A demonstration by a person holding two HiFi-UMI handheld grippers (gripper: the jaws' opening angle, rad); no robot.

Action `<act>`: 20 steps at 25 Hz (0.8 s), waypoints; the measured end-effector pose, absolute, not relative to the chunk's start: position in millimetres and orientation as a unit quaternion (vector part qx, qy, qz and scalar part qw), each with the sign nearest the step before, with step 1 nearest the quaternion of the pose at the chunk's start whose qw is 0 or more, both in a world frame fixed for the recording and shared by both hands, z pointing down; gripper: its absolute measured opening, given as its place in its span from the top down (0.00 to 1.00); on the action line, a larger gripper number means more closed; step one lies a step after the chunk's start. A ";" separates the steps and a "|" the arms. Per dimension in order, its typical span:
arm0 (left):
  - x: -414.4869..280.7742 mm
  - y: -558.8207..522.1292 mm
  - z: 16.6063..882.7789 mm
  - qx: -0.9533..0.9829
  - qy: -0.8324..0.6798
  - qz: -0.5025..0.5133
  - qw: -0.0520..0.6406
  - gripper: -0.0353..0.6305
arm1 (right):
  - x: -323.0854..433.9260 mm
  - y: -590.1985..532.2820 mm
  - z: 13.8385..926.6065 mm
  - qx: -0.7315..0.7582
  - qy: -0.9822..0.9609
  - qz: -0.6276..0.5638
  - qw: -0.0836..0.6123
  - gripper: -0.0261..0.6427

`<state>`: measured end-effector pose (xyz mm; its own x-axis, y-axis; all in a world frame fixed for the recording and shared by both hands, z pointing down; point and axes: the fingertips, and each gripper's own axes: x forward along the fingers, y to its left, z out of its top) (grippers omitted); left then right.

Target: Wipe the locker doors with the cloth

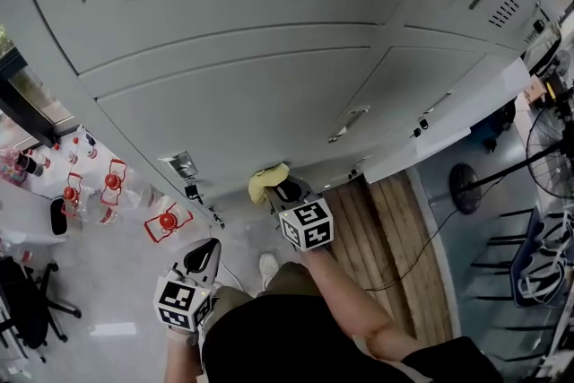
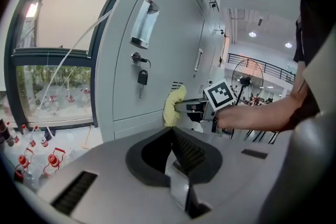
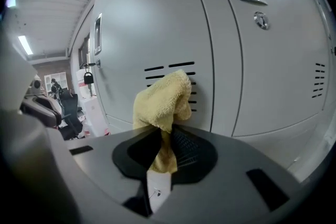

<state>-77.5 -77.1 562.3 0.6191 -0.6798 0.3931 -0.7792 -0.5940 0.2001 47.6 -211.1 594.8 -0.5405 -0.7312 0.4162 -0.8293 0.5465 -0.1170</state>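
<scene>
Yellow cloth (image 3: 160,102) clamped in right gripper (image 3: 163,144), pressed against locker door (image 3: 152,23) at the vent slots (image 3: 168,66), centre frame. Left gripper (image 2: 173,149) jaws together, empty, off the doors. Wipe looks underway; finished doors can't be judged.

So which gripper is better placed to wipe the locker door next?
Right: the right gripper holds the fluffy yellow cloth against the grey metal locker door. The left gripper is empty, farther back.

Standing fan (image 1: 552,152), wooden planks (image 1: 395,247), bottles (image 1: 112,182) (seemingly water).
</scene>
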 end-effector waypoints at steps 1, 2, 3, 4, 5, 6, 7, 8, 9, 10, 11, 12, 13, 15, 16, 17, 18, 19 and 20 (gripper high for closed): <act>-74.7 -78.7 562.4 0.883 -0.411 0.139 0.178 0.93 | 52.5 -212.0 593.5 0.456 -0.862 0.152 0.161 0.86; -71.9 -80.0 562.5 0.885 -0.407 0.139 0.178 0.93 | 57.0 -212.9 592.0 0.460 -0.860 0.151 0.161 0.86; -69.4 -81.1 562.8 0.886 -0.404 0.139 0.178 0.93 | 61.1 -213.6 590.2 0.464 -0.858 0.150 0.160 0.86; -66.9 -82.0 562.9 0.888 -0.401 0.139 0.178 0.93 | 64.8 -214.3 588.1 0.468 -0.856 0.149 0.159 0.86; -64.6 -82.9 563.0 0.889 -0.398 0.139 0.178 0.93 | 68.2 -214.8 585.6 0.472 -0.855 0.147 0.158 0.86; -62.4 -83.7 563.0 0.891 -0.394 0.139 0.178 0.93 | 71.3 -215.2 582.6 0.477 -0.853 0.145 0.156 0.86; -60.3 -84.3 562.9 0.892 -0.391 0.139 0.177 0.93 | 74.3 -215.5 579.2 0.481 -0.851 0.143 0.154 0.86; -58.3 -84.7 562.6 0.894 -0.387 0.139 0.176 0.93 | 77.0 -215.6 575.3 0.485 -0.849 0.141 0.152 0.86; -56.6 -85.1 562.2 0.896 -0.384 0.140 0.176 0.93 | 79.5 -215.6 570.9 0.490 -0.848 0.139 0.148 0.86; -55.1 -85.6 561.7 0.897 -0.380 0.140 0.175 0.93 | 81.7 -215.5 566.0 0.494 -0.847 0.136 0.143 0.86; -53.7 -86.0 561.1 0.899 -0.377 0.140 0.173 0.93 | 83.9 -215.3 560.5 0.498 -0.845 0.134 0.137 0.86; -52.1 -86.3 560.4 0.901 -0.373 0.140 0.172 0.93 | 86.1 -214.9 554.4 0.502 -0.844 0.133 0.130 0.86; -50.4 -86.3 559.8 0.903 -0.368 0.140 0.172 0.93 | 88.4 -214.2 547.5 0.507 -0.843 0.132 0.121 0.86; -46.3 -85.8 558.3 0.908 -0.357 0.140 0.170 0.93 | 93.5 -211.6 532.2 0.516 -0.841 0.128 0.103 0.86; -44.2 -85.6 557.6 0.910 -0.351 0.140 0.169 0.93 | 96.4 -209.6 524.0 0.520 -0.840 0.126 0.093 0.86; -42.0 -85.3 556.9 0.912 -0.345 0.141 0.169 0.93 | 99.3 -207.3 515.7 0.524 -0.838 0.124 0.083 0.86; -39.9 -85.1 556.1 0.915 -0.339 0.141 0.169 0.93 | 101.9 -204.5 507.5 0.528 -0.838 0.122 0.074 0.86; -37.8 -85.0 555.1 0.917 -0.332 0.142 0.167 0.93 | 104.1 -201.3 499.8 0.530 -0.837 0.119 0.066 0.86; -35.6 -85.1 553.7 0.920 -0.326 0.142 0.166 0.93 | 106.2 -197.6 492.7 0.532 -0.837 0.116 0.060 0.86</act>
